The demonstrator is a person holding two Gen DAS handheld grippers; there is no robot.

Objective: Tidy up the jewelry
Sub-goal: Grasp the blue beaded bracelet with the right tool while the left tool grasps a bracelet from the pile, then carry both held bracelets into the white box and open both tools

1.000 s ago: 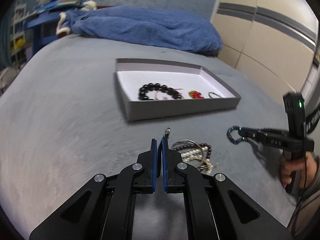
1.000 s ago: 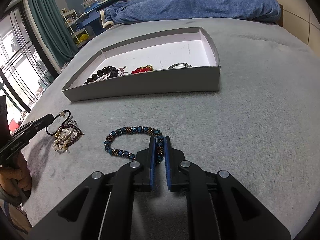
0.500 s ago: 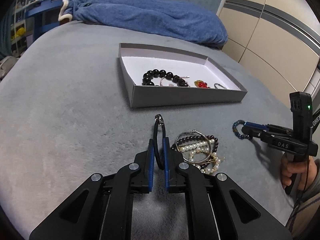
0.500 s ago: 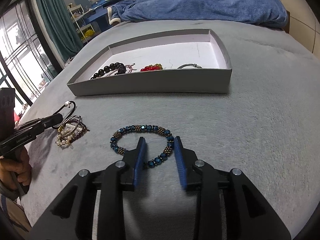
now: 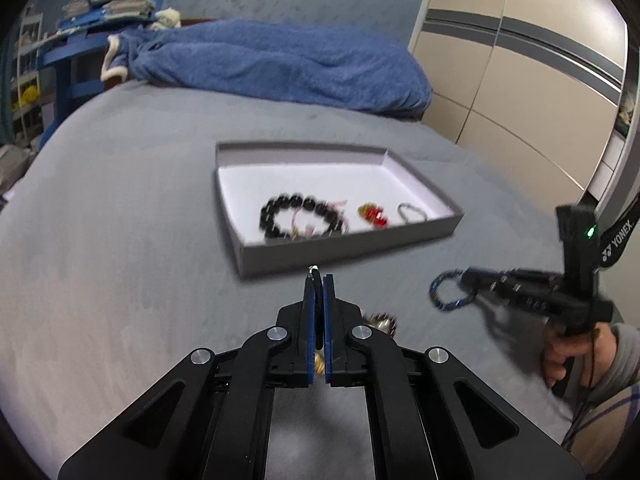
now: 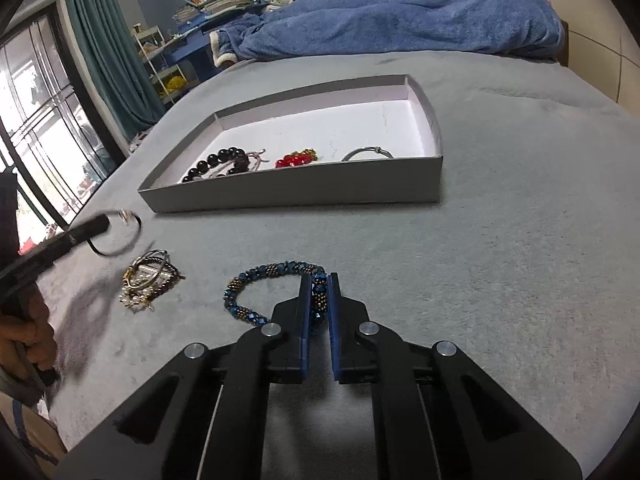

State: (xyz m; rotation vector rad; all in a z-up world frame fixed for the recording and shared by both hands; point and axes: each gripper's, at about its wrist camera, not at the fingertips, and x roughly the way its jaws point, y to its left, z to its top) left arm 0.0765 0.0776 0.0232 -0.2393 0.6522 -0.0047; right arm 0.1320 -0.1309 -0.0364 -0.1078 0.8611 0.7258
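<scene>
Black cord bracelet (image 6: 120,236) pinched in left gripper (image 5: 319,280) jaws, left of grey tray (image 6: 304,196) | jewelry pile (image 6: 150,280) on bed | blue beaded bracelet (image 6: 276,284) clamped in right gripper (image 6: 319,292) | advice: carry level, release over bare tray floor, not onto pieces

left wrist view: looks forward along the left gripper (image 5: 319,280), low over the grey bed (image 5: 120,240), facing the tray (image 5: 352,248) and, beyond it, the blue blanket (image 5: 280,64); somewhat blurred.
right wrist view: looks along the right gripper (image 6: 319,284), close above the bed, facing the tray (image 6: 300,192) from its other corner.
shared: tray, blanket, and each gripper at the other view's edge; probably the loose jewelry pile (image 6: 150,280).
</scene>
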